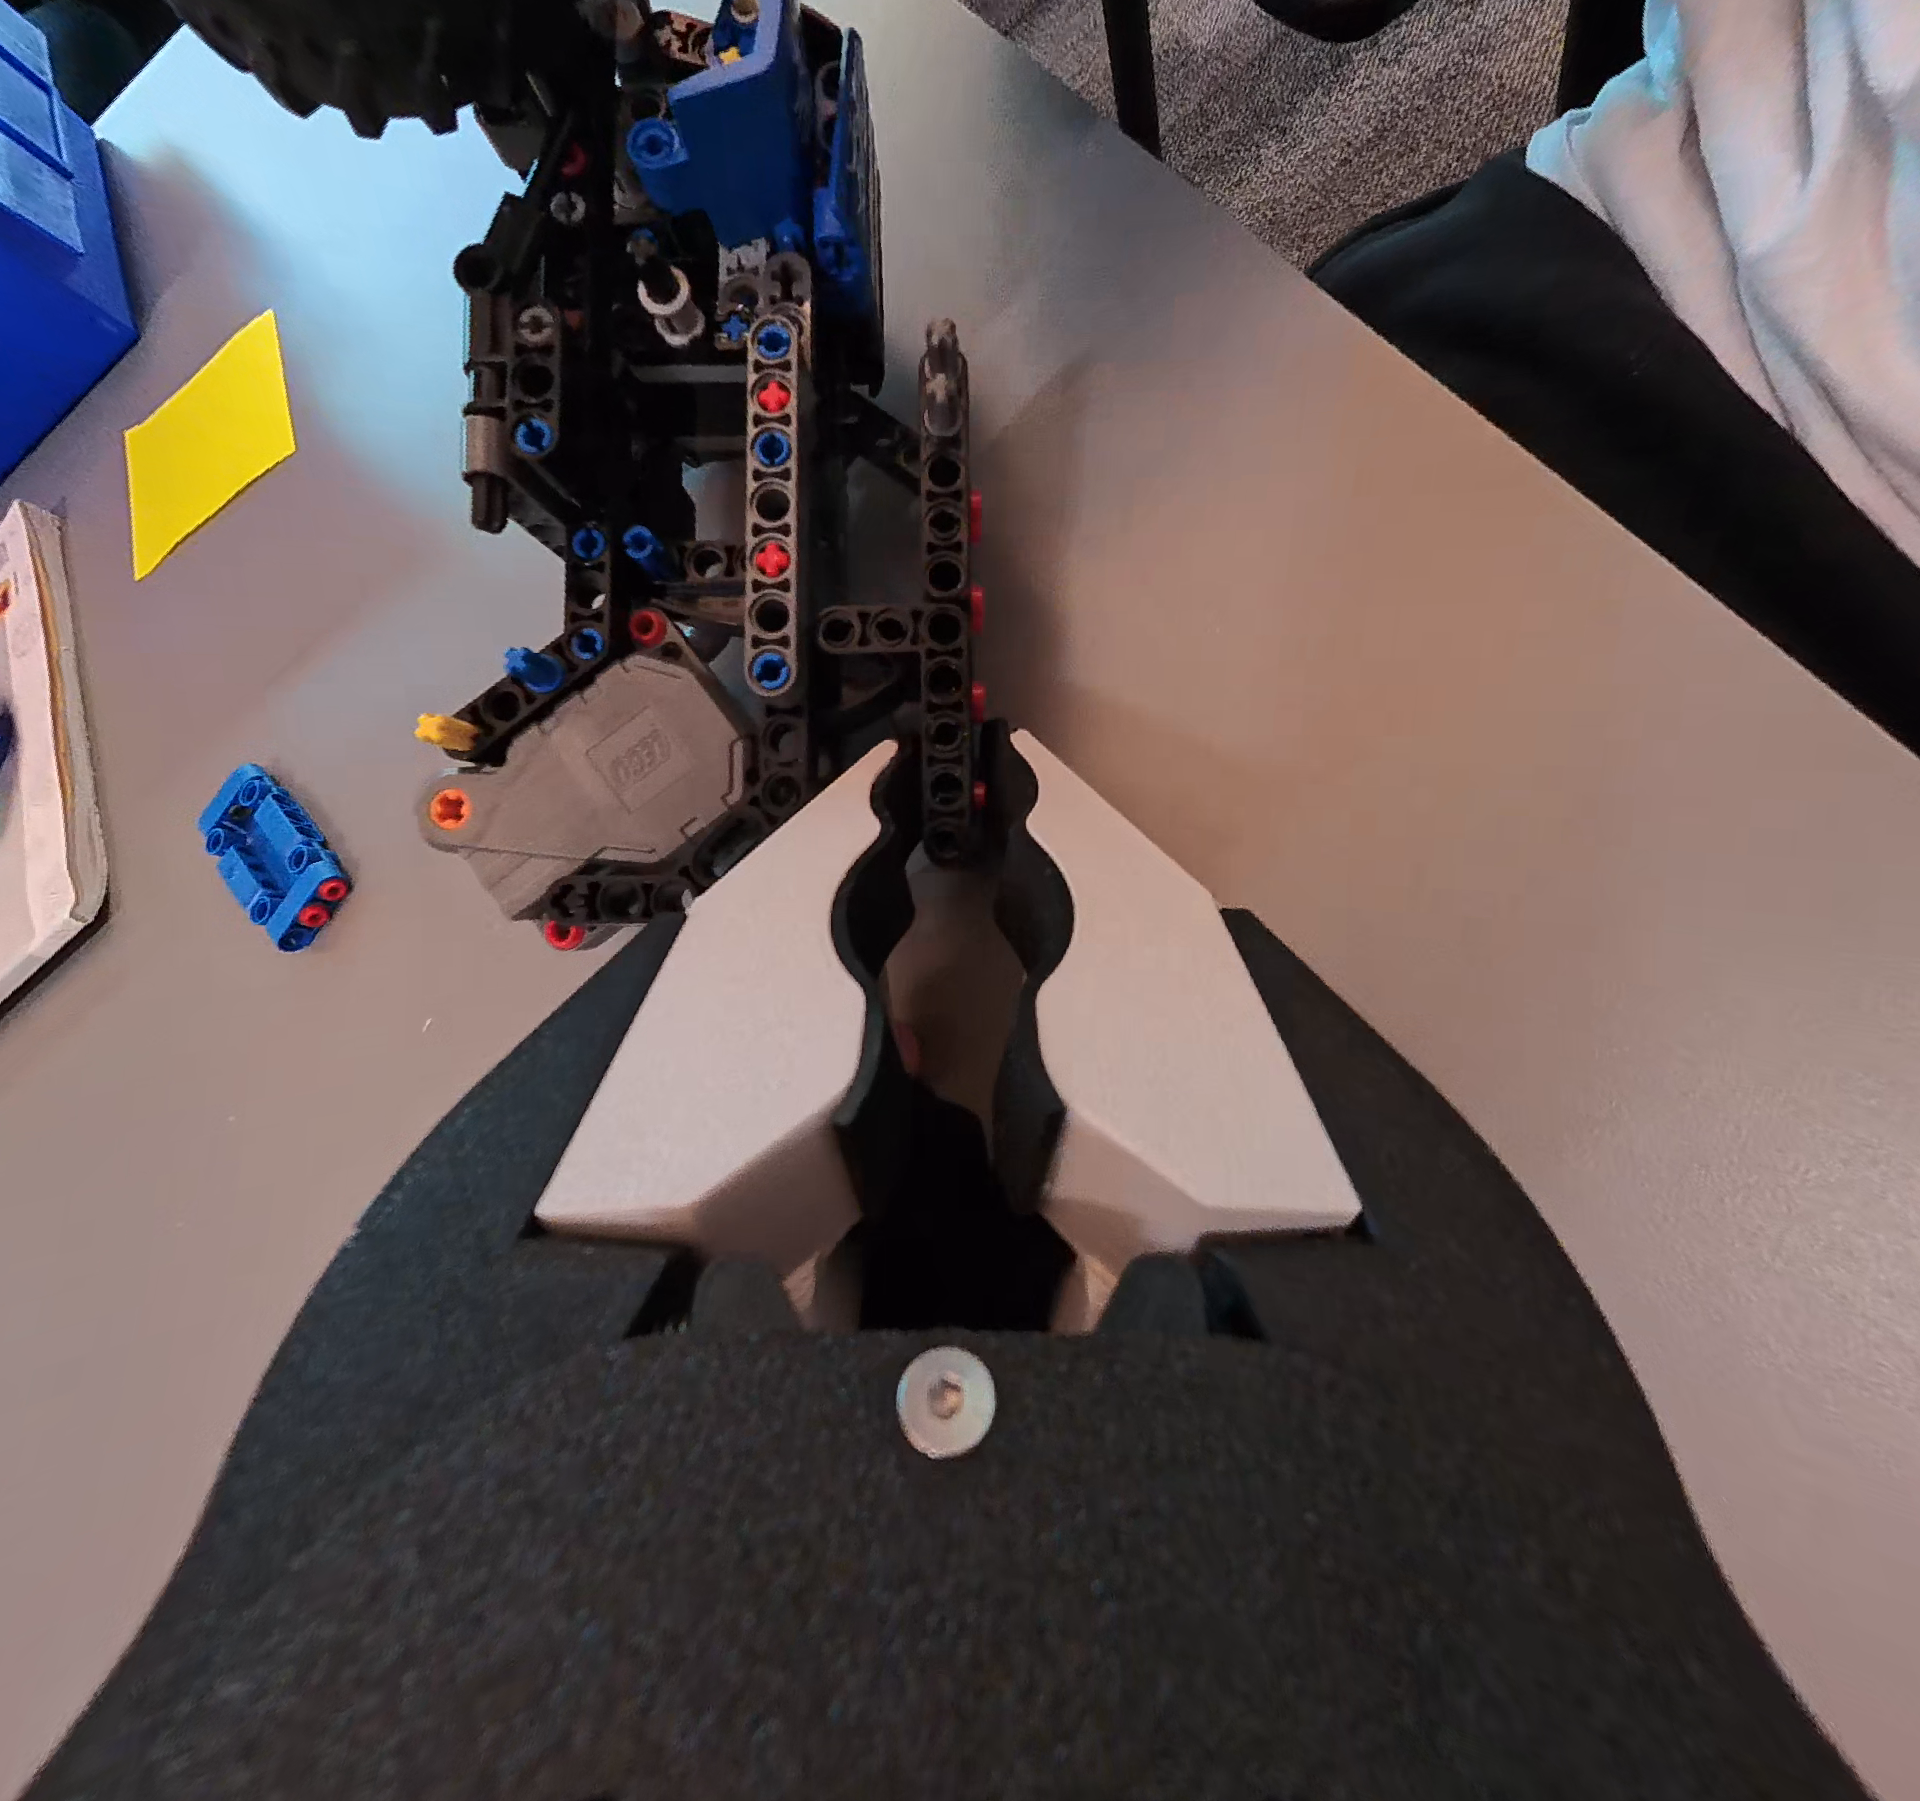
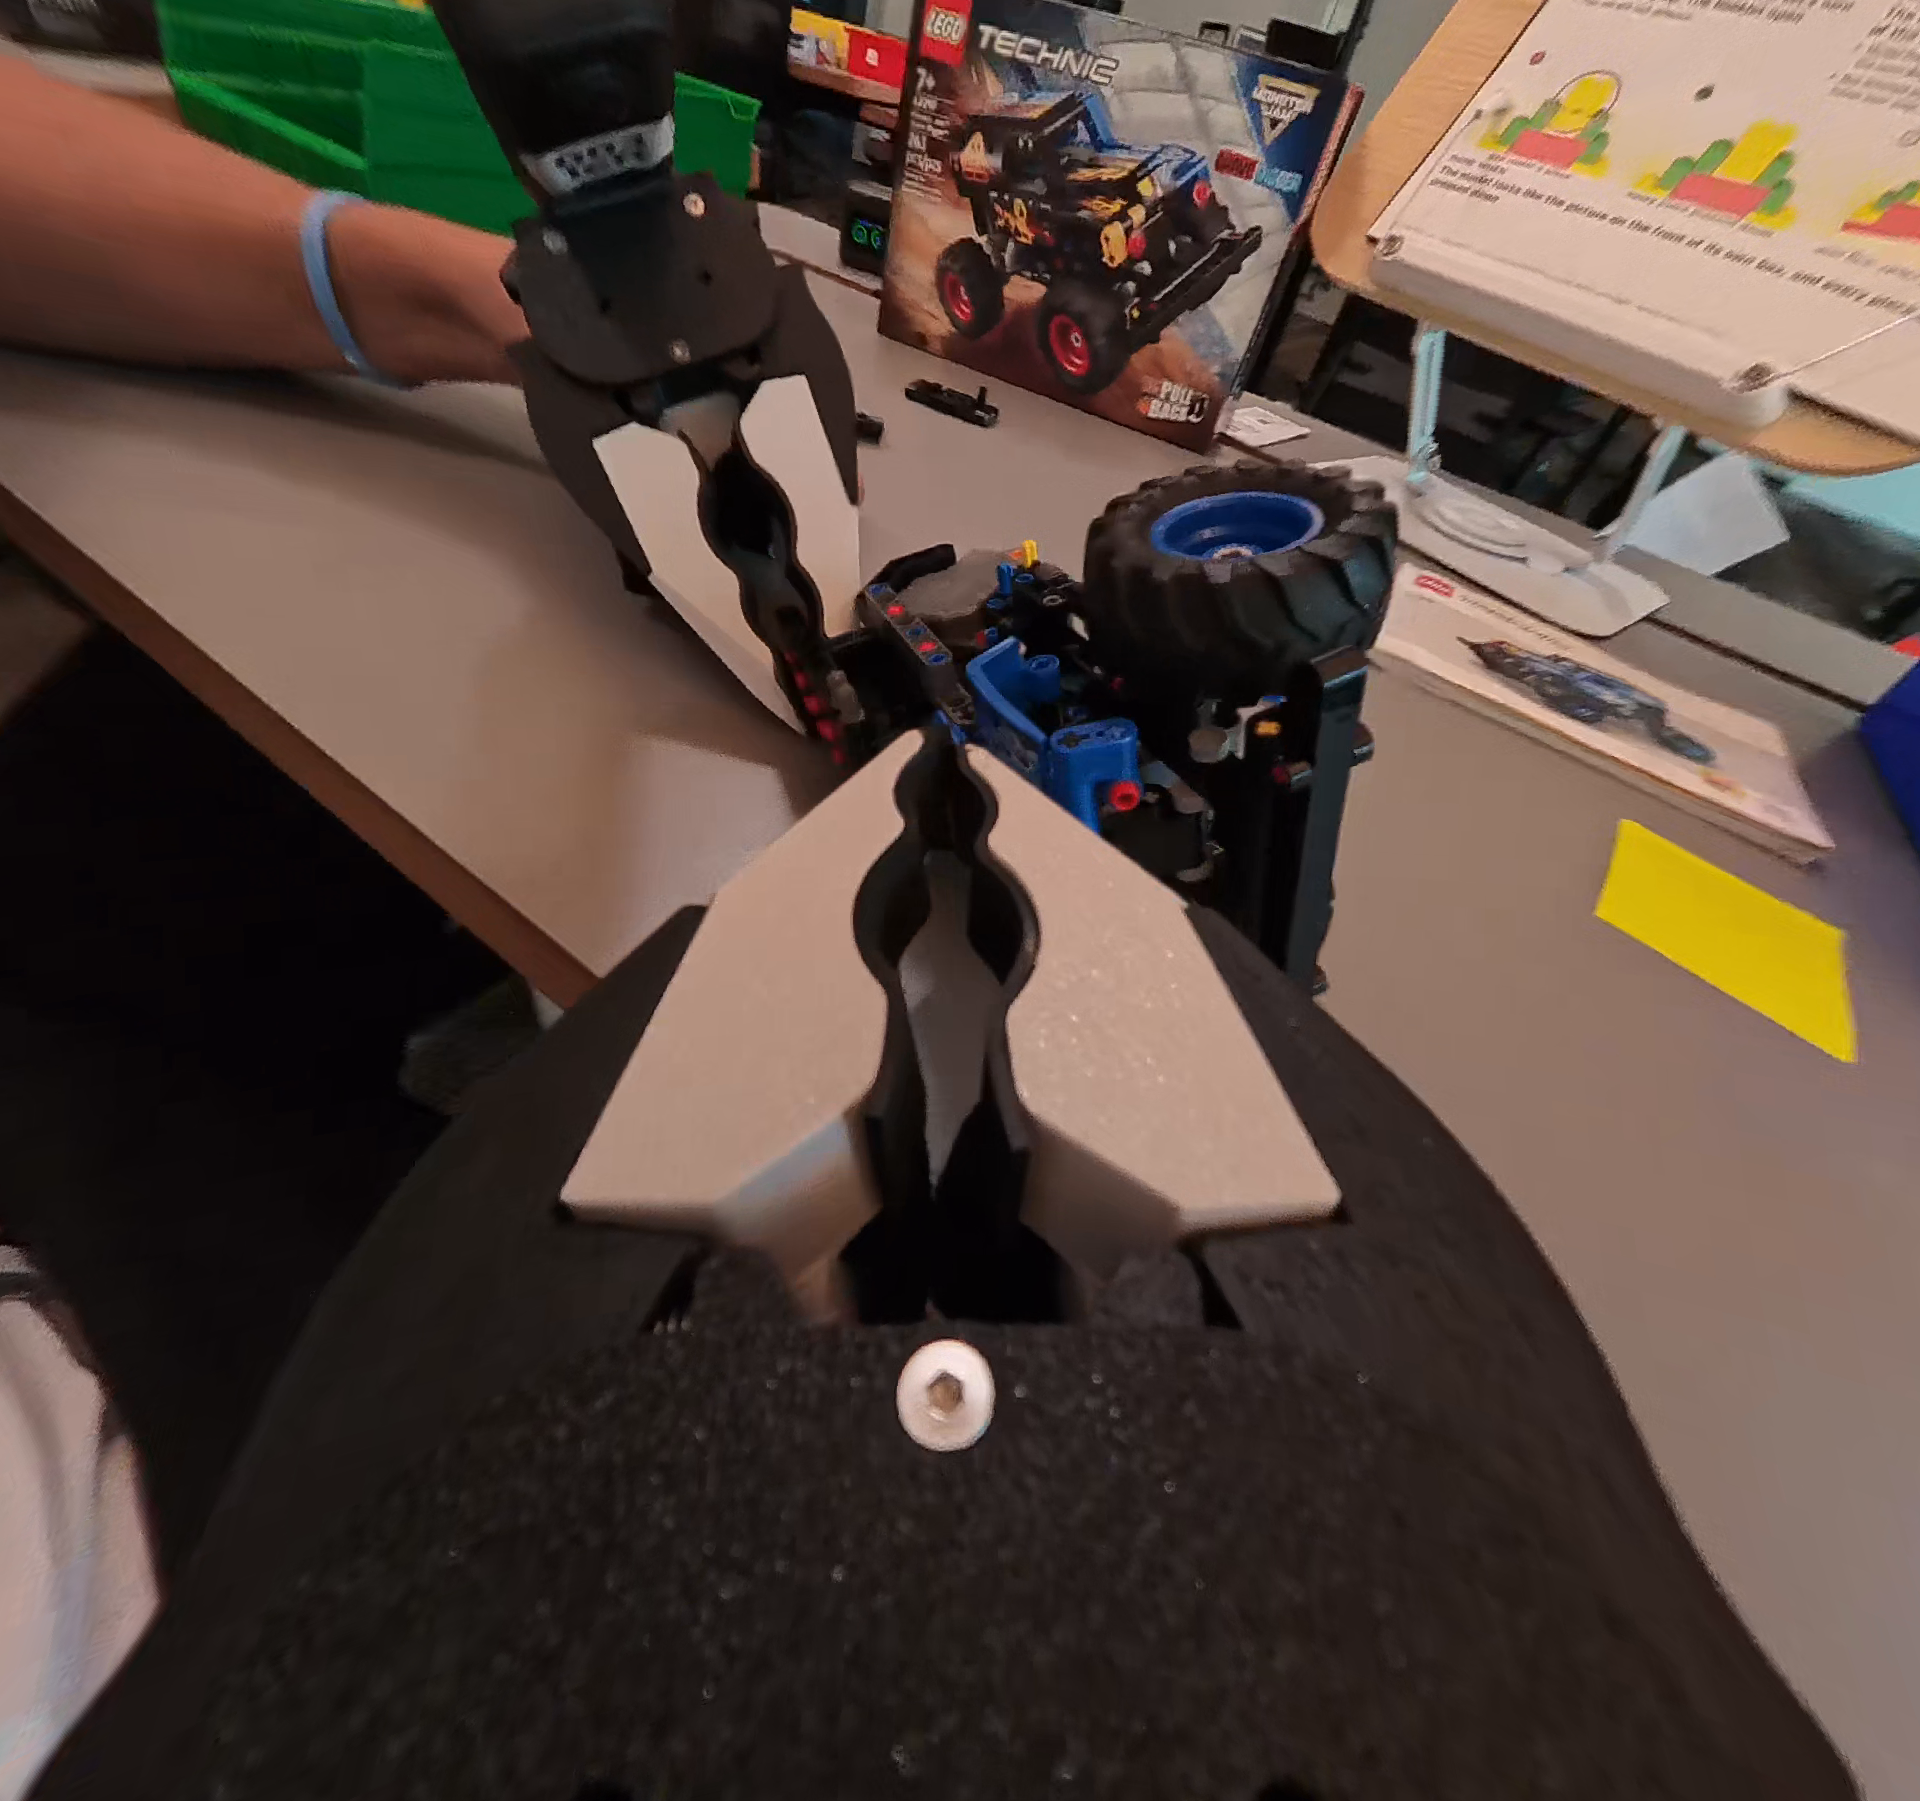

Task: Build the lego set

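Along the near edge of the grey table, a half-built toy truck chassis is being kept on its side, with one big black tyre on a blue rim being carried uppermost. The edge is being crowded by the frame. If the frame is tipped or pushed outward, it is judged likely to go over onto the floor, and the weight of the high tyre would help it roll.

The left gripper is being clamped on the end of a black perforated beam, which is sticking out from the frame on the side nearest the edge. That beam is being held to the frame by a short cross piece only, so twisting or lifting by it could pull it loose instead of moving the whole chassis.

The right gripper is being held with its fingers drawn together, tips at the blue bodywork. Whether anything thin is being pinched there cannot be told. A push from it could drive the model against the left gripper's hold.

Red pins along the gripped beam are being crowded by the finger pads and could be knocked out. A small blue connector block is being left loose on the table, well apart.
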A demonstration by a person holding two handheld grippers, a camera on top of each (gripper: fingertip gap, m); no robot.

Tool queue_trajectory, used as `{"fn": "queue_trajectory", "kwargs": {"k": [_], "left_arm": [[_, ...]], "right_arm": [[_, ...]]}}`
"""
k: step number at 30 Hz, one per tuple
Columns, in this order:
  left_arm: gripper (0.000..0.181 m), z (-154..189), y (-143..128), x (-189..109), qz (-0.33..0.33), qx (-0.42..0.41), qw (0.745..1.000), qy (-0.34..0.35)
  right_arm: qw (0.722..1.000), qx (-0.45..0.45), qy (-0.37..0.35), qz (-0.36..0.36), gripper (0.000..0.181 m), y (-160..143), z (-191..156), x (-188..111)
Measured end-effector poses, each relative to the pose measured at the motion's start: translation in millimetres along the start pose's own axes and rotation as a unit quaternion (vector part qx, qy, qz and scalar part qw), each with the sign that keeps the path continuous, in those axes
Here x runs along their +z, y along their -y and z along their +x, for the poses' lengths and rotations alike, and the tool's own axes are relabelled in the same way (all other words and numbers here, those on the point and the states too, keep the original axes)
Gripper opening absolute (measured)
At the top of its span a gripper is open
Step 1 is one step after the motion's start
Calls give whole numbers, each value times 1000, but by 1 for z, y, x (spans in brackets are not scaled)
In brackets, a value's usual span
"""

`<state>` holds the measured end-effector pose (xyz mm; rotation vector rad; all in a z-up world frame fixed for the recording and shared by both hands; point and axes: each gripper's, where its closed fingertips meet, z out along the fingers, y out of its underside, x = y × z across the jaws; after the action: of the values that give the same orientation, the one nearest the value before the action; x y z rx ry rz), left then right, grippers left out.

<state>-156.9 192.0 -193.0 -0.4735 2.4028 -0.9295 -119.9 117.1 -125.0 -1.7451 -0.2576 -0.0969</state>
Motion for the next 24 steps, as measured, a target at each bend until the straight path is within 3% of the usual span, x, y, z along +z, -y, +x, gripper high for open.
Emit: {"fn": "queue_trajectory", "kwargs": {"k": [5,12,24], "left_arm": [[10,0,0,0,-1,-2,1000,2],[10,-1,0,0,-3,-6,1000,6],[10,0,0,0,-3,-4,1000,6]], "right_arm": [[998,-49,-34,22,0,6,0,-8],[977,-202,-70,25,0,24,-12,-17],[977,-195,-89,13,0,27,-6,-21]]}}
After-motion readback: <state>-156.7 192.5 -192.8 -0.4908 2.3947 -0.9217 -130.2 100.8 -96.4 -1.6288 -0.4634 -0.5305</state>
